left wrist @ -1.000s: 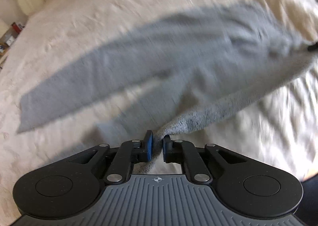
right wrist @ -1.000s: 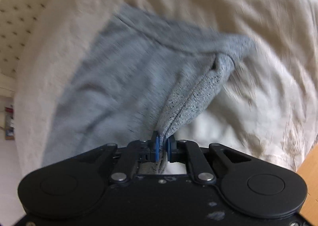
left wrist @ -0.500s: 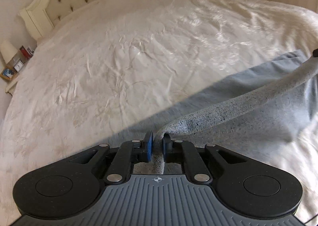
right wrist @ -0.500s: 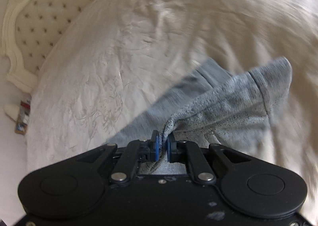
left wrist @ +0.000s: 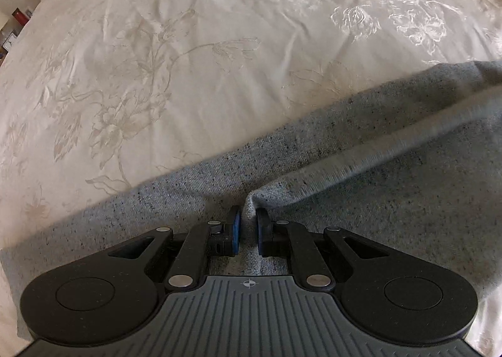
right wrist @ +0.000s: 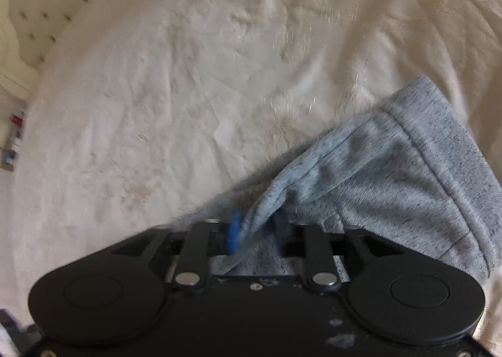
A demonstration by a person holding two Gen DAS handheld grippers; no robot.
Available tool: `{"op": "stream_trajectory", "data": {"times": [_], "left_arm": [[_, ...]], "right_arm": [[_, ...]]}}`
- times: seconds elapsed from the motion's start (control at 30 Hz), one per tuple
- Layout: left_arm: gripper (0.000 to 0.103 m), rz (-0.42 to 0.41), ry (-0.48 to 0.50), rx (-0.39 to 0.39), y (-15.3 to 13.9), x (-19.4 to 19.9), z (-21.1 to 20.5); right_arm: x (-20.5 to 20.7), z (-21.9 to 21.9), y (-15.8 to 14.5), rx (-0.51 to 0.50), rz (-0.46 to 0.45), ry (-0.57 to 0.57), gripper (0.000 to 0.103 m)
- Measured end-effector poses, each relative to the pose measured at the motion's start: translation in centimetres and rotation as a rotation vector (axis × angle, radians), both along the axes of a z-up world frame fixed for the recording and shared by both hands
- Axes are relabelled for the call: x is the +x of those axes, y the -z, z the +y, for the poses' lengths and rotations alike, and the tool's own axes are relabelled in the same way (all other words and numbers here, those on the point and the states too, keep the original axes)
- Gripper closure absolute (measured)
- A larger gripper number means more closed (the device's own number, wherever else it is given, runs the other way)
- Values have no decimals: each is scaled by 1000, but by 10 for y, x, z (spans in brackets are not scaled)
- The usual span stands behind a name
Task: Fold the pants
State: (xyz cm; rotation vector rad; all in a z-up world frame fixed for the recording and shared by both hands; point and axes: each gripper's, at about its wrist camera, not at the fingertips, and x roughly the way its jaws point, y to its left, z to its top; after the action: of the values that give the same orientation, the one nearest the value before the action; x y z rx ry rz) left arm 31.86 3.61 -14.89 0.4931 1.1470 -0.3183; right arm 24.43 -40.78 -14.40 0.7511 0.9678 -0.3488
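Left wrist view shows the left gripper [left wrist: 248, 225] clamped tight on a raised ridge of the grey pants [left wrist: 360, 187], which lie across the cream embroidered bedspread [left wrist: 188, 58] from about eight o'clock up to three o'clock, the pinched fold running off toward two o'clock. Right wrist view, blurred, has the right gripper [right wrist: 255, 231] with its jaws opening, a flap of the pants [right wrist: 392, 175] still hanging between the blue pads, the cloth bunched toward three o'clock and a tufted headboard [right wrist: 40, 11] at ten o'clock.
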Motion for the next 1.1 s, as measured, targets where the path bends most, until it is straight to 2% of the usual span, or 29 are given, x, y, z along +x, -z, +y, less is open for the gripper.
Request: {"op": "stream_trajectory", "data": {"times": [0.03, 0.13, 0.23, 0.33, 0.47, 0.53, 0.6, 0.67, 0.73, 0.77, 0.9, 1.0, 1.1], "left_arm": [[93, -2, 2, -1, 0, -1, 1], [93, -1, 9, -7, -1, -3, 5], [93, 2, 10, -8, 0, -2, 4], [93, -8, 18, -6, -1, 3, -1], [90, -14, 25, 2, -3, 15, -6], [90, 40, 19, 11, 5, 26, -9], [89, 59, 7, -6, 2, 31, -9], [73, 51, 7, -49, -10, 31, -5], [21, 29, 27, -81, -25, 27, -2], [16, 9, 33, -86, -34, 24, -1], [15, -100, 18, -86, -66, 7, 5], [14, -152, -22, -101, -85, -15, 16], [12, -162, -66, -90, -93, -36, 33]], "right_arm": [[-11, -3, -11, -23, -37, 25, 38], [-37, -24, -26, -68, -70, 87, 38], [-52, -43, -24, -174, 1, 109, 37], [-59, -54, -10, -236, 86, 101, 37], [-55, -53, 12, -238, 169, 79, 38], [-53, -53, 27, -239, 249, 82, 38], [-55, -50, 28, -250, 248, 97, 38], [-57, -46, 19, -266, 227, 116, 38], [-67, -37, 3, -291, 170, 132, 37], [-68, -31, -4, -305, 145, 131, 37], [-88, -1, -33, -340, 36, 84, 36], [-100, 17, -44, -285, -37, 23, 35], [-106, 41, -46, -235, -76, -62, 34]]}}
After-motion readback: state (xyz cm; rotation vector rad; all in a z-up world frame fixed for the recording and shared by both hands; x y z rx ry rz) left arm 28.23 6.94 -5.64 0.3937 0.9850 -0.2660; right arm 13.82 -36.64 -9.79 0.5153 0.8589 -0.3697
